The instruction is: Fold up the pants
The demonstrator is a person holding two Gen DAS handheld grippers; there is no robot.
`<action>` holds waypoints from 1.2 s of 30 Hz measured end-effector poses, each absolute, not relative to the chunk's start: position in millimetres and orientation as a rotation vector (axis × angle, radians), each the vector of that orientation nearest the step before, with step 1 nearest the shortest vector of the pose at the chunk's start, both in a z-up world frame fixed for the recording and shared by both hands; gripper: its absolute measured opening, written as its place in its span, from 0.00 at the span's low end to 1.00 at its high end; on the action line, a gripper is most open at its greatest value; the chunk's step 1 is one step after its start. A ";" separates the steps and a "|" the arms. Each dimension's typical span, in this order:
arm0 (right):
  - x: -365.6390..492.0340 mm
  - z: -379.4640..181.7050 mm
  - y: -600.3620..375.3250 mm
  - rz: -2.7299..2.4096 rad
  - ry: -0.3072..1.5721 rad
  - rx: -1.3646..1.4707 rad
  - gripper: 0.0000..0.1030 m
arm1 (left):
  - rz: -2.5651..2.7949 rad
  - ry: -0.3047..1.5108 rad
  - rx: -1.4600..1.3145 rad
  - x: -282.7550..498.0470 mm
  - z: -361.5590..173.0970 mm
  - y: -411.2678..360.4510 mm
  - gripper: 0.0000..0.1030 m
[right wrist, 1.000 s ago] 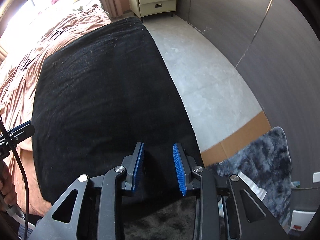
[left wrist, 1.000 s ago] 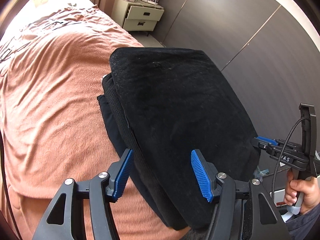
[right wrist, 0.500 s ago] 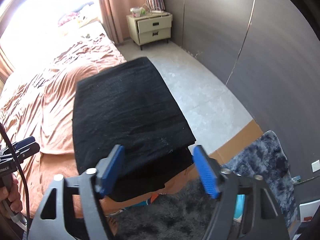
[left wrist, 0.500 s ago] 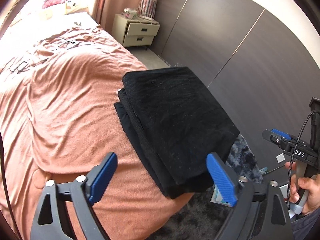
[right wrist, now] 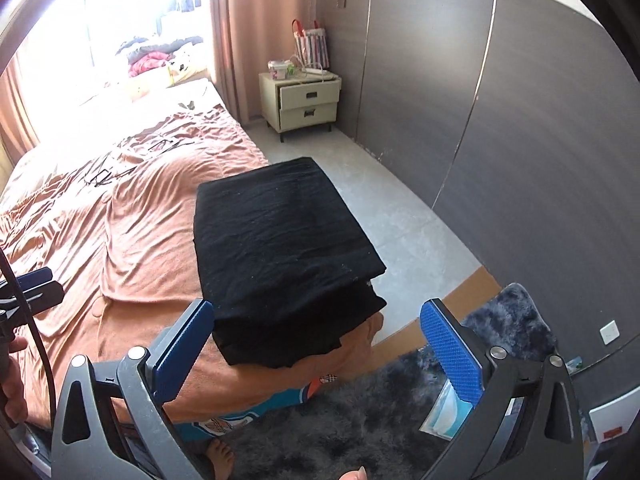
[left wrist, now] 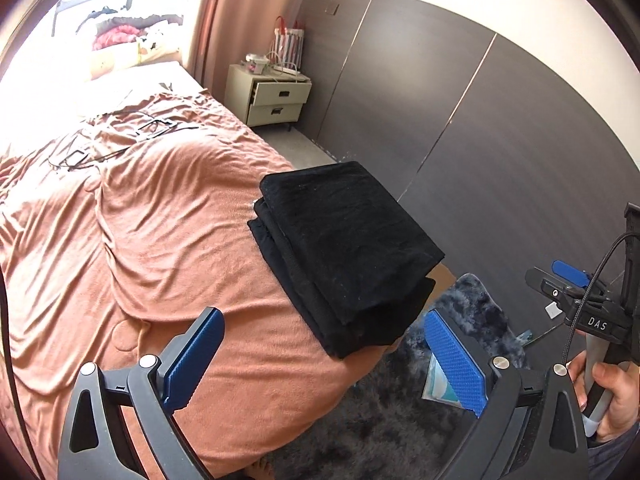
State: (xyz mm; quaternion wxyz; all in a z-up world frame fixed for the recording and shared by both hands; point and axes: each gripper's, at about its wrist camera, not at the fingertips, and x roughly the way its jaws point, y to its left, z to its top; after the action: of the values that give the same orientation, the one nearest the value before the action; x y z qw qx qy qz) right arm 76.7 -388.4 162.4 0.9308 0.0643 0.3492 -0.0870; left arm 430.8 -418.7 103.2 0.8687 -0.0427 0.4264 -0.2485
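Left wrist view: black pants (left wrist: 344,248) folded, stacked rectangle, bed (left wrist: 160,240) corner

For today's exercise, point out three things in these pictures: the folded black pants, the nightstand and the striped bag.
Folded black pants (right wrist: 280,240): right wrist view, middle of the top layer.
Nightstand (right wrist: 306,98): right wrist view, front of the upper drawer.
Striped bag (left wrist: 287,45): left wrist view, middle of its striped side.

The left hand-held gripper (left wrist: 324,364) hangs above the near edge of the folded black pants (left wrist: 344,248), its jaws opening, nothing between them. The right hand-held gripper (right wrist: 318,354) likewise, a hand (left wrist: 608,396) gripping its handle.
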 end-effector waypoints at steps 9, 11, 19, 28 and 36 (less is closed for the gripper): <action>-0.8 178.7 -368.9 -0.160 0.632 0.159 1.00 | -0.524 0.812 -0.062 371.5 144.7 -372.5 0.98; -15.4 180.8 -363.2 -0.164 0.621 0.154 1.00 | -0.521 0.794 -0.060 358.1 151.5 -359.9 0.98; -70.8 190.5 -337.7 -0.135 0.567 0.150 1.00 | -0.506 0.728 -0.075 310.2 173.9 -315.3 0.98; -127.4 190.8 -313.4 -0.115 0.497 0.155 1.00 | -0.516 0.646 -0.035 248.3 192.4 -279.6 0.99; -171.7 186.2 -292.2 -0.084 0.449 0.144 1.00 | -0.513 0.592 0.002 194.7 196.7 -253.0 0.99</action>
State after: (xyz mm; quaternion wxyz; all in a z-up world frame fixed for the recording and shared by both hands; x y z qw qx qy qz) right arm -171.7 -292.2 186.2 0.9714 0.0711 0.2225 -0.0415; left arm 194.7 -253.0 196.7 0.9244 0.0009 0.2883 -0.2499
